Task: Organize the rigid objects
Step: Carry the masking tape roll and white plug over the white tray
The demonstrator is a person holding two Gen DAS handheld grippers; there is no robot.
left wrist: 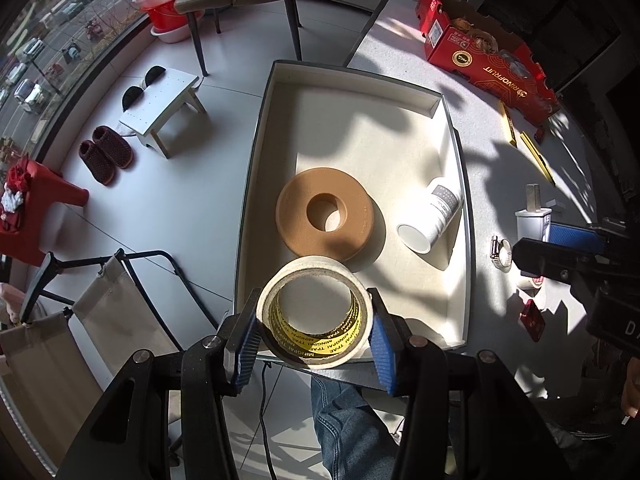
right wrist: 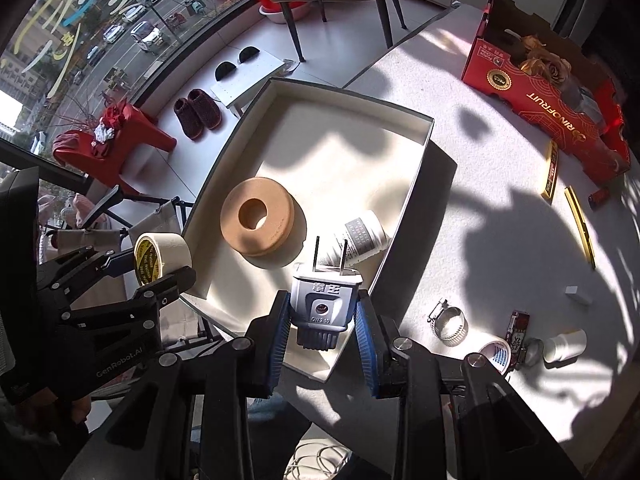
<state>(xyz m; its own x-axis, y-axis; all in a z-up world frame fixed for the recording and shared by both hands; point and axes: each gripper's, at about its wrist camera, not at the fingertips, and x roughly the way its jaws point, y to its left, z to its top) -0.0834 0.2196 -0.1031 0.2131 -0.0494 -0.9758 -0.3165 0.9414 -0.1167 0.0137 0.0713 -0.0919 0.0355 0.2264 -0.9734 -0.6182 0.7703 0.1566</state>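
A shallow white box (left wrist: 454, 184) (right wrist: 416, 128) lies on the table. In it are a tan ring (left wrist: 326, 214) (right wrist: 258, 216) and a white bottle (left wrist: 430, 216) (right wrist: 364, 240) on its side. My left gripper (left wrist: 314, 322) is shut on a cream tape roll (left wrist: 316, 314) (right wrist: 162, 256), held over the box's near left corner. My right gripper (right wrist: 322, 326) is shut on a white plug adapter (right wrist: 326, 300) (left wrist: 534, 216), prongs forward, over the box's near right edge.
A red fruit carton (left wrist: 486, 54) (right wrist: 548, 92) stands at the far right. Yellow strips (right wrist: 578, 220), a hose clamp (right wrist: 450, 322), a small tape roll (right wrist: 496, 354), a small white cup (right wrist: 564, 344) and small red items lie on the table. Chairs and stools stand on the floor at left.
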